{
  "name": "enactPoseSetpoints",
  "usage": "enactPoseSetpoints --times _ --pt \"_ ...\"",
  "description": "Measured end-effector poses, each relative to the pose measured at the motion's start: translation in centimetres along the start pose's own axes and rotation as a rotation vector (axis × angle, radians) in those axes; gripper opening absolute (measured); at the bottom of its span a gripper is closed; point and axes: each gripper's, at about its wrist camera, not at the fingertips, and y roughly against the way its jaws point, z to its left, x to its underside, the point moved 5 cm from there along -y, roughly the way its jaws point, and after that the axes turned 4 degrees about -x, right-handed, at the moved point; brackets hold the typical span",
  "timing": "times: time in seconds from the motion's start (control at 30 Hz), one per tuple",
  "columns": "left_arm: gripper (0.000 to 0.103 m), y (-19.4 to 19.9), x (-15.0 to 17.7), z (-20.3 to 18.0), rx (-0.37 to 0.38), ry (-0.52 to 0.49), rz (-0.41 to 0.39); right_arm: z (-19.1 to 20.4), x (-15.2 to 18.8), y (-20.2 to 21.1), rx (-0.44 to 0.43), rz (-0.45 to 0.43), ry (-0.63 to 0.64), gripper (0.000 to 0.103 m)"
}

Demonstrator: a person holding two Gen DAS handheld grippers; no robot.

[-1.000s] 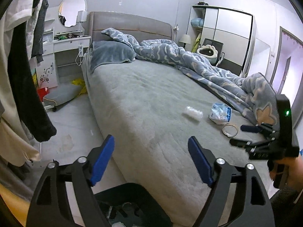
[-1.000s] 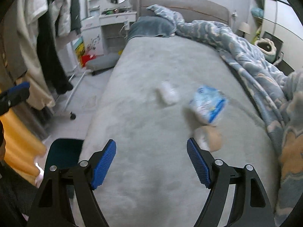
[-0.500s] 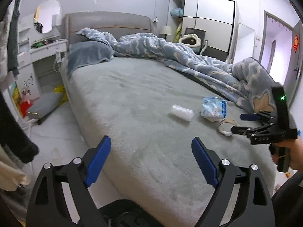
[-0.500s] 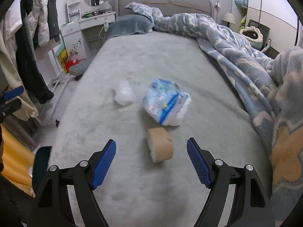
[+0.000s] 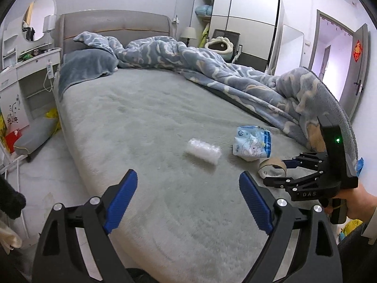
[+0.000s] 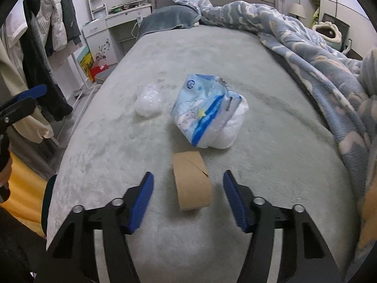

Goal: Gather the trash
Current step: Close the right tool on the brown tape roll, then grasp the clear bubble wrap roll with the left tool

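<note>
Grey bed (image 5: 146, 127); "DAS" lettering on right gripper (image 5: 278, 168) body.

Lived-in bedroom in someone's home, pretty obvious. Big bed (image 5: 146, 127) with grey padded headboard (image 5: 113, 27) straight ahead of left hand-held gripper (image 5: 188, 200), rumpled blue patterned blanket (image 5: 226, 75) heaped off to its right, pillow (image 5: 87, 67) far end. White dressing counter (image 5: 26, 70) with oval mirror (image 5: 37, 24) away to left. Wardrobe (image 5: 247, 27) and bedside lamp (image 5: 189, 34) beyond bed. Coats on rack (image 6: 44, 40) left of right hand-held gripper (image 6: 188, 199). Open door (image 5: 355, 70) far right.
</note>
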Motion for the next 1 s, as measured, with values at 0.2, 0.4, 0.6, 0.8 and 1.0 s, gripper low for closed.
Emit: enactPoseSetpoints --times 0.2,0.4,0.6,0.8,1.0 --pt "0.090 -2.3 -0.1 -1.0 0.017 -0.003 0.029 -0.4 -0.1 -0.9 -0.022 0.014 -0.004 0.033" --pt "0.090 -4.6 -0.4 -2.1 0.030 -0.012 0.051 -0.8 0.1 -0.4 -0.045 0.004 -0.003 0.021" --pt "0.091 -6.4 -1.0 -3.1 0.046 -0.023 0.060 -0.8 0.0 1.2 -0.089 -0.030 0.000 0.021" --pt "0.093 -8.3 -0.8 -3.2 0.022 -0.065 0.080 -1.9 -0.2 3.2 -0.127 -0.080 -0.032 0.021" --pt "0.094 -10.4 -1.4 -2.7 0.032 -0.078 0.113 -2.9 0.0 4.0 -0.139 -0.099 -0.060 0.021"
